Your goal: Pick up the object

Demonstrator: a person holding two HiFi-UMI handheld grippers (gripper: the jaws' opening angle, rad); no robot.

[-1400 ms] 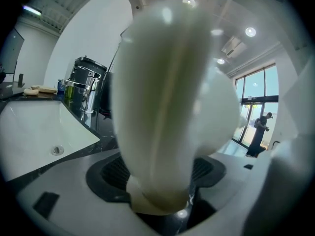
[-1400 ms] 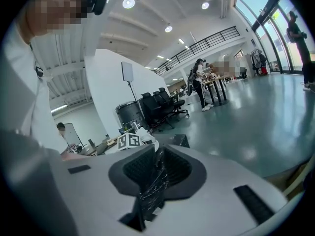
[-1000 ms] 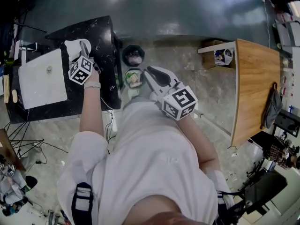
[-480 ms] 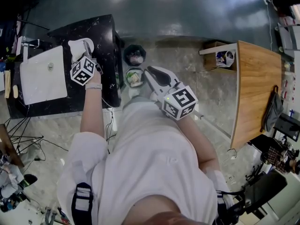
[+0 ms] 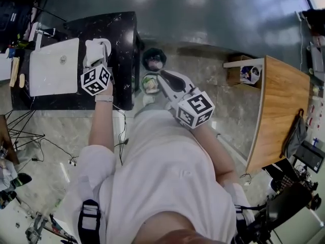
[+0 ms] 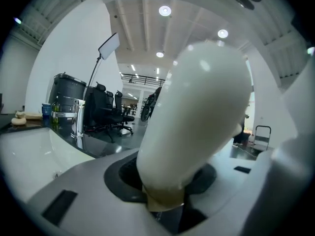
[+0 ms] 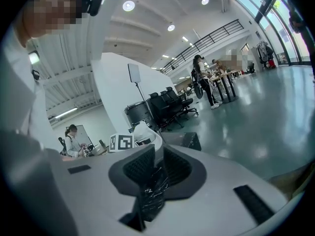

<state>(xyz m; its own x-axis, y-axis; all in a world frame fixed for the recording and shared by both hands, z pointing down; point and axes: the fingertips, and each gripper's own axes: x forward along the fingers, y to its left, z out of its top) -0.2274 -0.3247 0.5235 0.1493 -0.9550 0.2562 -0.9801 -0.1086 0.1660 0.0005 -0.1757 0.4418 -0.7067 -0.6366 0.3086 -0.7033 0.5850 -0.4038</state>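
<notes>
Object: white object, smooth, glossy, rounded. Looked rigid and prob. light, my guess. Slick skin, so slip risk.
Grip spot: tan base end sat btwn the pads. Best hold was low, near that end, across the width.
Location: ~10 o'clock in head view, over the black table, at 3 o'clock of the white board.
Left gripper: your fingers were clamped on the object, partway closed.
Right gripper: fingers together, nothing btwn them, ~12 o'clock of your torso.

Board on table at left, bin beside it, desk far right.
</notes>
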